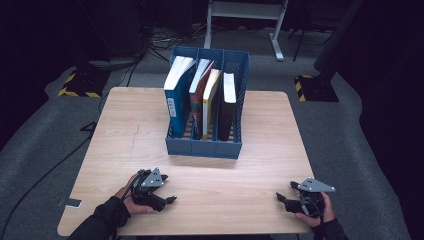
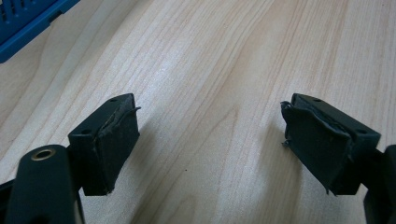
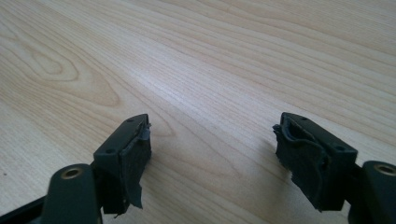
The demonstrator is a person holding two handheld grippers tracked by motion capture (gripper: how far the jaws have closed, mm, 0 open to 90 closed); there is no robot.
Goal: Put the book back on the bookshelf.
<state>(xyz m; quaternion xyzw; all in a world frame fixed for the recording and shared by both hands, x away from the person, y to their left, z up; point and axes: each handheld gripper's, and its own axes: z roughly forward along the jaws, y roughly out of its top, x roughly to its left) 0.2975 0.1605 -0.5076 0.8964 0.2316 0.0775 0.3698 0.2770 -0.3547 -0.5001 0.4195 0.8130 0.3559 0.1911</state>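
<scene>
Both your tongs sit wide with nothing in them: left tongs near the counter's front-left corner, right tongs front-right, file rack mid-back.

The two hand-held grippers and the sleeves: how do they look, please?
Each hand-held gripper, left and right, is black with a grey three-cornered plate on top. A dark cable trails from the left one. Up close, the jaws are black blocks with small screw holes, and their pads are worn and frayed at the edges. The person wears dark sleeves.
</scene>
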